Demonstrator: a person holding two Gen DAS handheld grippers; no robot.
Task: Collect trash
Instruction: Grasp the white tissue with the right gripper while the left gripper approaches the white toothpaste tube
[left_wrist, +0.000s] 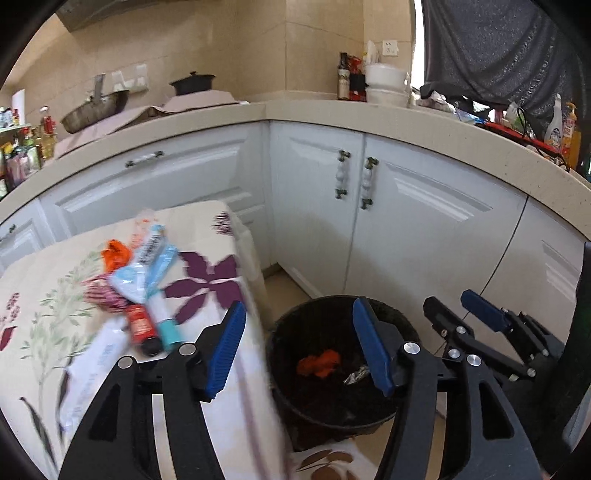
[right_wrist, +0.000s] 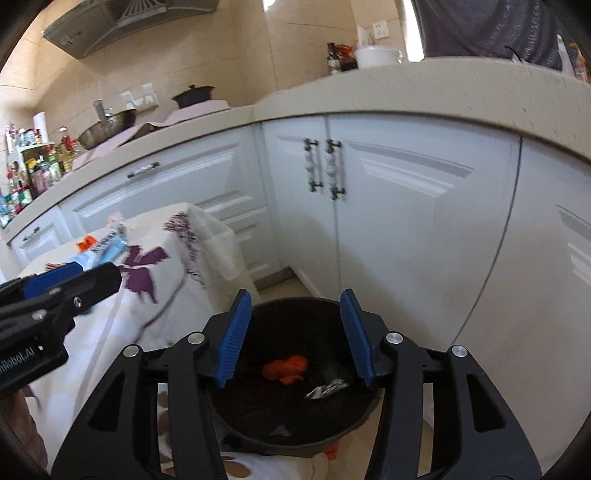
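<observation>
Both grippers (left_wrist: 301, 345) (right_wrist: 293, 334) agape over bin (right_wrist: 369, 402), seemingly beside table edge (left_wrist: 255, 332)

The left gripper (left_wrist: 299, 349) is held level with its blue-padded fingers (left_wrist: 226, 350) spread wide apart, nothing between them. The right gripper (right_wrist: 295, 336) sits just beside it on its right (its black linkage shows in the left wrist view), jaws likewise wide apart and empty. Both point forward and slightly downward, roughly parallel to each other.

Wrapper pile (left_wrist: 140, 291) on floral table; orange scrap (right_wrist: 286, 368) inside black bin (right_wrist: 291, 424).
</observation>
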